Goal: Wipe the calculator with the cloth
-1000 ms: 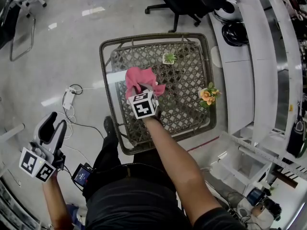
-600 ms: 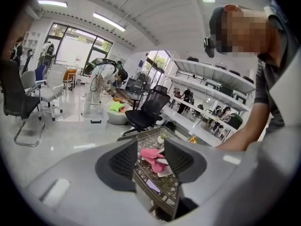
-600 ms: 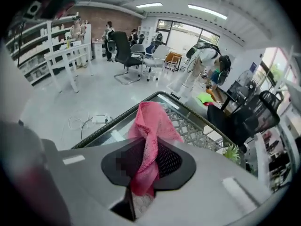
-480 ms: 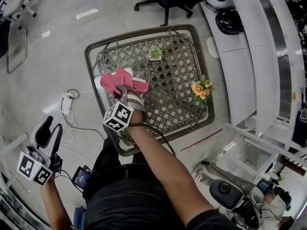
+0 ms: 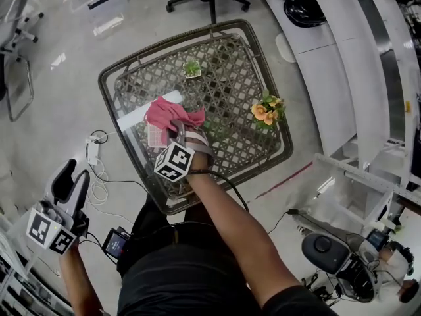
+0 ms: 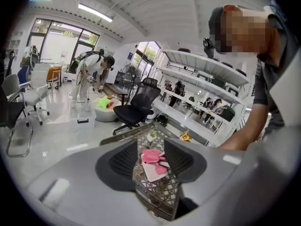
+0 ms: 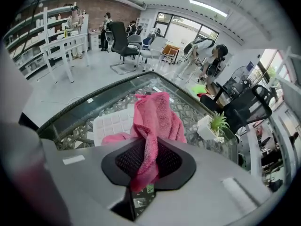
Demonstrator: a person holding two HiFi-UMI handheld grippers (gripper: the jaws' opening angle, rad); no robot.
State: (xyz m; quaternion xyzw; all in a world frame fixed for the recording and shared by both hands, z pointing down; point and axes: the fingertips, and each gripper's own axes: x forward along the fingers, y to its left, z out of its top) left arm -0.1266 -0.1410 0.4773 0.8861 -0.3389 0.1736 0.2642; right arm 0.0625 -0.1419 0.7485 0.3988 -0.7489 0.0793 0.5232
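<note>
Standing on the floor is one glass-topped wicker table (image 5: 227, 78). Two grippers are present. The left gripper (image 5: 72, 176) hangs over the floor, well apart from the table, jaws spread and empty. The right gripper (image 5: 179, 133) is clenched on one pink cloth (image 5: 172, 114). The cloth covers part of one white calculator (image 7: 113, 125) at the table's left side. One orange flower bunch (image 5: 266, 109) and one small potted plant (image 5: 192, 69) also stand on the table.

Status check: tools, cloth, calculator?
Right tool shut on pink cloth, cloth draped over white calculator. Left tool open, empty, over the floor. Plant and flowers stand clear.
</note>
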